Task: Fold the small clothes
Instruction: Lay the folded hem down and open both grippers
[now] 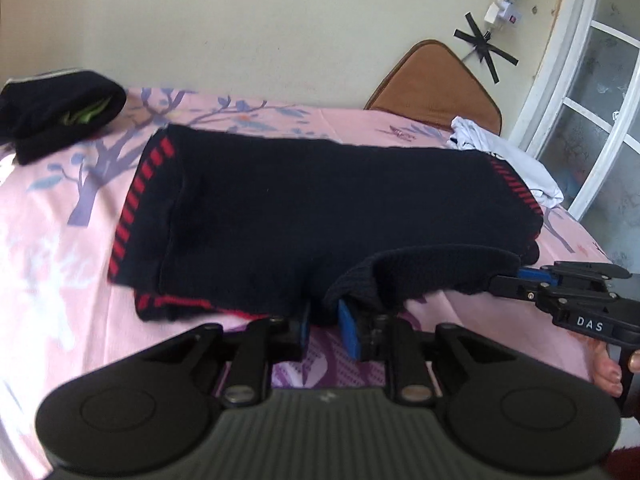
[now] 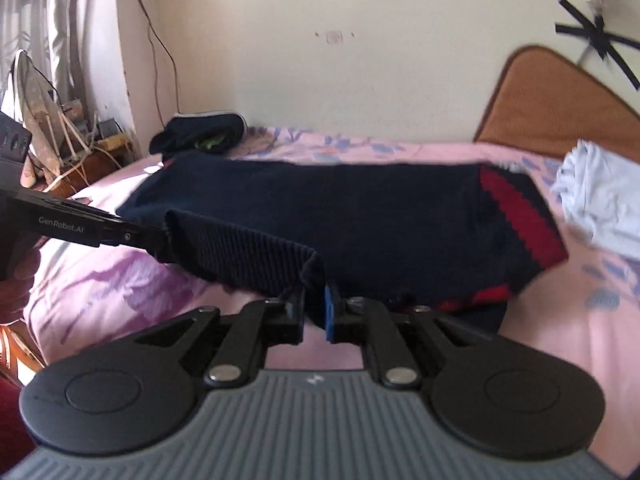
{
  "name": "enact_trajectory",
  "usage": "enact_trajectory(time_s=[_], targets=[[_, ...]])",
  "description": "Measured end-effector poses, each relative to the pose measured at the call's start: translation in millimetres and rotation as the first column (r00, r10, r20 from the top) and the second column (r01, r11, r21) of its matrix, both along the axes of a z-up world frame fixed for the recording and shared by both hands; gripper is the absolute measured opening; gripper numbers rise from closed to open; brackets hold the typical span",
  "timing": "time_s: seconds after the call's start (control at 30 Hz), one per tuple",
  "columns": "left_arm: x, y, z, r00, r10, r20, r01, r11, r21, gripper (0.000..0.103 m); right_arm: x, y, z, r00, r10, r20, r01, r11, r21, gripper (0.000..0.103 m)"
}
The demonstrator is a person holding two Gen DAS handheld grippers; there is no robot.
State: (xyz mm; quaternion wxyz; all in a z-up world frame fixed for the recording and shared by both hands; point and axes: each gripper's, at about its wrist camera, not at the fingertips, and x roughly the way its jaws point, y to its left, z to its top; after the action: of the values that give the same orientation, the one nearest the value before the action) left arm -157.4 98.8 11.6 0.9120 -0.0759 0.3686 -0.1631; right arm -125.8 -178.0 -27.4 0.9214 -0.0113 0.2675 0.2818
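A dark navy knitted sweater (image 1: 320, 216) with red striped trim lies spread across the middle of both frames on a pink bedsheet (image 1: 60, 240) printed with purple branches. Its ribbed hem is lifted off the sheet at the near edge and stretched between the two tools. In the left wrist view the left gripper (image 1: 323, 330) sits at lower centre, its blue pads clenched on one end of the ribbed band, while the right gripper (image 1: 516, 276) reaches in from the right edge and pinches the other end, with a hand (image 1: 608, 368) visible below it. The right wrist view mirrors this: the right gripper (image 2: 316, 316) at lower centre is clamped on the dark knit fold, and the left gripper (image 2: 156, 240) comes in from the left edge, gripping the far end of the band. A folded dark garment (image 1: 60, 116) rests in the upper left of the left view, near the wall. A crumpled white garment (image 1: 508, 160) lies at the right of the sheet, beside the sweater's far red-trimmed edge. A brown cushion (image 1: 436, 88) leans behind it against the wall. Black tape crosses (image 1: 486, 50) hold a cable and power strip in the upper right.
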Motion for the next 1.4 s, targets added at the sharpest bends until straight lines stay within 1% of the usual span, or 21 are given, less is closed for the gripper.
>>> enact_trajectory(time_s=[0.03,0.1,0.17,0.23,0.3,0.37,0.43,0.5,0.57,0.6,0.63,0.67,0.73,0.77,0.83,0.93,1.0,1.07,1.13,1.27,1.4], targets=[[-6,7,1,1.0,-0.004,-0.003,0.004,1.0,-0.023,0.018,-3,0,1,1.0,0.004,-0.001,-0.004,1.0,0.017,0.018],[-19,18,12,0.999,-0.027,0.038,0.029,0.998,-0.058,0.023,-2,-5,13,0.999,0.051,-0.017,-0.05,0.997,0.056,0.04],[-31,31,25,0.995,-0.025,0.095,0.033,0.995,-0.09,0.034,-16,-18,27,0.997,0.074,0.033,-0.077,0.991,0.107,0.046],[-34,48,36,0.99,0.023,0.137,-0.006,0.992,-0.126,0.04,-18,-28,39,0.996,0.056,0.066,-0.064,0.991,0.116,0.047],[-25,65,44,0.98,0.126,0.153,-0.106,0.985,-0.133,0.048,-17,-37,46,0.994,-0.003,0.108,-0.01,0.993,0.118,0.047],[-6,77,45,0.965,0.223,0.135,-0.211,0.972,-0.102,0.051,-10,-46,49,0.988,-0.081,0.135,0.064,0.99,0.123,0.047],[18,83,40,0.965,0.238,0.107,-0.229,0.969,-0.092,0.051,2,-53,49,0.974,-0.18,0.137,0.164,0.979,0.12,0.048],[41,79,34,0.977,0.196,0.083,-0.189,0.978,-0.084,0.046,15,-61,48,0.951,-0.277,0.139,0.264,0.959,0.105,0.055],[60,69,30,0.983,0.163,0.078,-0.161,0.986,-0.04,0.019,29,-77,41,0.929,-0.358,0.099,0.349,0.932,0.096,0.061],[70,64,28,0.983,0.163,0.081,-0.164,0.986,-0.002,0.018,36,-83,36,0.925,-0.374,0.067,0.366,0.925,0.102,0.061],[80,63,27,0.983,0.161,0.086,-0.162,0.987,0.007,0.012,44,-89,32,0.926,-0.376,0.03,0.37,0.922,0.114,0.061],[90,66,29,0.983,0.161,0.091,-0.161,0.987,-0.006,0.011,53,-91,27,0.93,-0.367,-0.013,0.366,0.923,0.123,0.06],[108,77,34,0.978,0.185,0.101,-0.181,0.982,-0.048,0.01,67,-85,21,0.936,-0.343,-0.076,0.35,0.93,0.114,0.026],[116,82,37,0.973,0.203,0.112,-0.197,0.978,-0.065,0.01,68,-80,21,0.937,-0.344,-0.067,0.349,0.93,0.113,0.013],[130,88,38,0.965,0.237,0.115,-0.232,0.971,-0.055,0.01,68,-65,24,0.94,-0.342,-0.018,0.342,0.936,0.084,0.013],[142,91,22,0.971,0.238,0.035,-0.236,0.97,-0.056,0.01,76,-50,18,0.937,-0.348,-0.021,0.348,0.938,0.002,0.013],[130,82,15,0.973,0.22,0.068,-0.22,0.975,0.0,0.01,77,-51,7,0.938,-0.346,-0.009,0.346,0.937,-0.044,0.014],[116,76,15,0.974,0.203,0.096,-0.207,0.978,0.034,0.011,79,-60,8,0.934,-0.356,-0.028,0.356,0.934,-0.022,0.015],[106,75,18,0.975,0.198,0.097,-0.201,0.98,0.014,0.011,82,-68,13,0.917,-0.396,-0.037,0.396,0.918,0.003,0.015],[98,76,28,0.976,0.193,0.103,-0.192,0.981,-0.013,0.011,83,-77,24,0.888,-0.46,0.009,0.458,0.886,0.073,0.013],[110,72,16,0.976,0.199,0.085,-0.203,0.978,0.045,0.016,98,-75,4,0.882,-0.467,-0.068,0.469,0.883,0.022,0.016]])
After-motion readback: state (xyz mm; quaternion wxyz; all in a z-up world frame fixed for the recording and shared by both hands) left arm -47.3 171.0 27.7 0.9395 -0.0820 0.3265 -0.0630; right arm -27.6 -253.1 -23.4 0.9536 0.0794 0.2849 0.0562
